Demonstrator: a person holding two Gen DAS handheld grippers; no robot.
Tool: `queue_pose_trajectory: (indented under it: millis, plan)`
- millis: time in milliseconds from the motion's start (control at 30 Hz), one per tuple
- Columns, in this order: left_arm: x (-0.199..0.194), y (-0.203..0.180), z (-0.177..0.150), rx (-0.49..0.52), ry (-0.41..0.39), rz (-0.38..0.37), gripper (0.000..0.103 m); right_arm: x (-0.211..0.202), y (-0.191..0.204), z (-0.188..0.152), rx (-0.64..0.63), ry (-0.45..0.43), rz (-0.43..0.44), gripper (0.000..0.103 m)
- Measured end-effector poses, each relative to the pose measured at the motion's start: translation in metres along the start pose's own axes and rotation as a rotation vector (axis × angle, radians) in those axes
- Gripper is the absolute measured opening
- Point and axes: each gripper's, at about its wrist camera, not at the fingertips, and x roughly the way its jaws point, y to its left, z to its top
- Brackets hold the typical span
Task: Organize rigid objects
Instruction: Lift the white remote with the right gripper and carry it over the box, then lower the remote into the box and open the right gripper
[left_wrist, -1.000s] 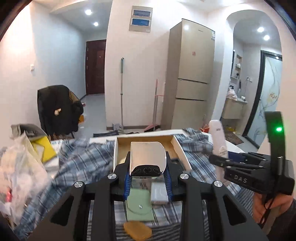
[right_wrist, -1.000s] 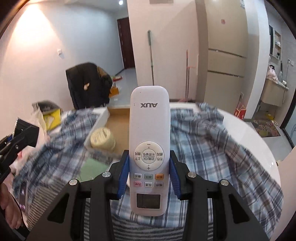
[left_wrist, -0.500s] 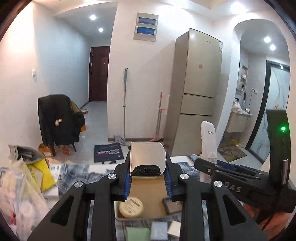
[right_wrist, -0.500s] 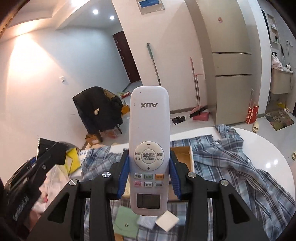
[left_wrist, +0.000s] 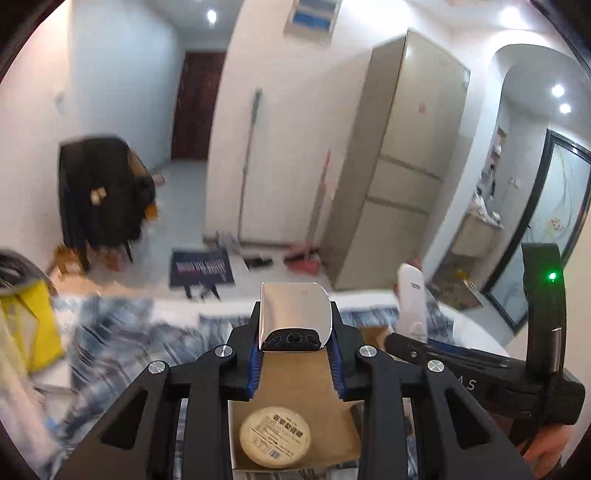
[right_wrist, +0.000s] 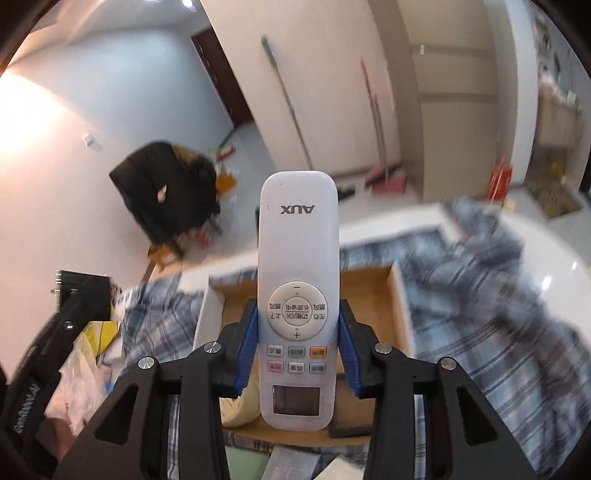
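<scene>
Fridge (left_wrist: 402, 162) far right against the wall, black chair (left_wrist: 99, 192) draped in dark clothes far left, dark doormat (left_wrist: 201, 267) on the floor between them. White round table (right_wrist: 535, 236) covered by rumpled blue plaid cloth (right_wrist: 498, 332), blurred. Open cardboard box (left_wrist: 295, 391) on the cloth at centre, white outer walls, brown floor; round cream tin (left_wrist: 275, 437) with printed label lies flat in its near left part, a dark flat item at its near right edge, too hidden to tell. Left gripper (left_wrist: 295, 360) pinching a shiny silver device (left_wrist: 293, 314) with a dark button end, held above the box. Right gripper (right_wrist: 297, 347) clamped on white AUX remote (right_wrist: 297, 295), upright, buttons facing camera, also over the box, just right of the left one. Yellow bag (left_wrist: 27, 325) near left
</scene>
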Motion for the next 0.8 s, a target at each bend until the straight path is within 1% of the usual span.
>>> queue_pose_trajectory:
  millis: [67,167,233,333,433,567,800]
  plan:
    - [0.021,0.003,-0.008,0.008,0.039,0.014,0.032,0.015,-0.002,-0.004,-0.011,0.041,-0.01,0.039]
    - [0.041,0.011,-0.016,-0.002,0.086,0.025,0.032,0.039,-0.003,-0.012,-0.024,0.103,-0.02,0.039]
    - [0.05,0.014,-0.022,-0.004,0.112,0.025,0.032,0.052,-0.004,-0.016,-0.018,0.141,-0.006,0.039]
    - [0.058,0.019,-0.028,-0.008,0.134,0.044,0.032,0.069,-0.005,-0.023,-0.024,0.202,0.004,0.039]
    - [0.066,0.024,-0.03,-0.018,0.151,0.044,0.032,0.082,-0.007,-0.029,-0.035,0.231,-0.01,0.039]
    - [0.072,0.026,-0.033,-0.027,0.167,0.051,0.032,0.091,-0.011,-0.033,-0.029,0.262,0.0,0.039]
    - [0.085,0.029,-0.039,-0.035,0.196,0.056,0.032,0.099,-0.016,-0.033,-0.034,0.275,-0.026,0.039]
